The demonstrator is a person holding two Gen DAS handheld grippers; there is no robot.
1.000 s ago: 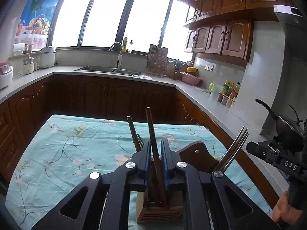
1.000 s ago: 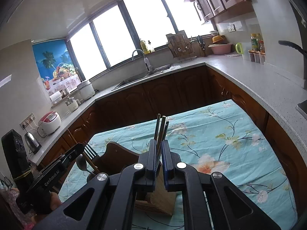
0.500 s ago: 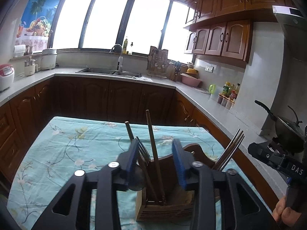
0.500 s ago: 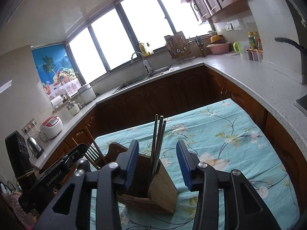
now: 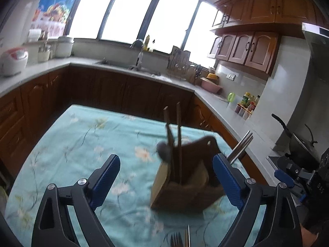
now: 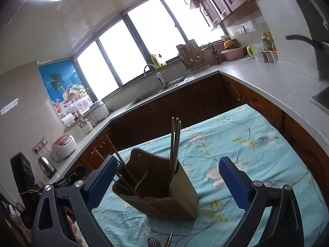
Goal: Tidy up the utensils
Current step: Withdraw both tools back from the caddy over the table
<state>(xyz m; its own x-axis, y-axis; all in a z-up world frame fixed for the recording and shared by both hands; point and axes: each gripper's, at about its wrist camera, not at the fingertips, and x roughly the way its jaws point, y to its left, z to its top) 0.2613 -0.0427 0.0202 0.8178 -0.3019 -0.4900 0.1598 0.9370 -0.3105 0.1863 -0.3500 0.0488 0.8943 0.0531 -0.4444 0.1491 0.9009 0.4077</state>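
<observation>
Bright windows (image 5: 131, 12) above dark wood cabinets (image 5: 107, 90), grey countertop (image 6: 257, 72).

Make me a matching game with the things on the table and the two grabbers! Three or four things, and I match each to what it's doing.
Things:
1. left gripper
2. metal chopsticks
3. fork
4. tablecloth

States:
A. lying flat near the bottom edge
B. turquoise with flowers
C. open, holding nothing
D. standing upright in the wooden holder

Pairs: 1-C, 2-D, 3-A, 4-B

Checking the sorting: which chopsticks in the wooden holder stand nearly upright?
The grey metal chopsticks at the holder's right end; the dark brown ones opposite lean outward.
</observation>
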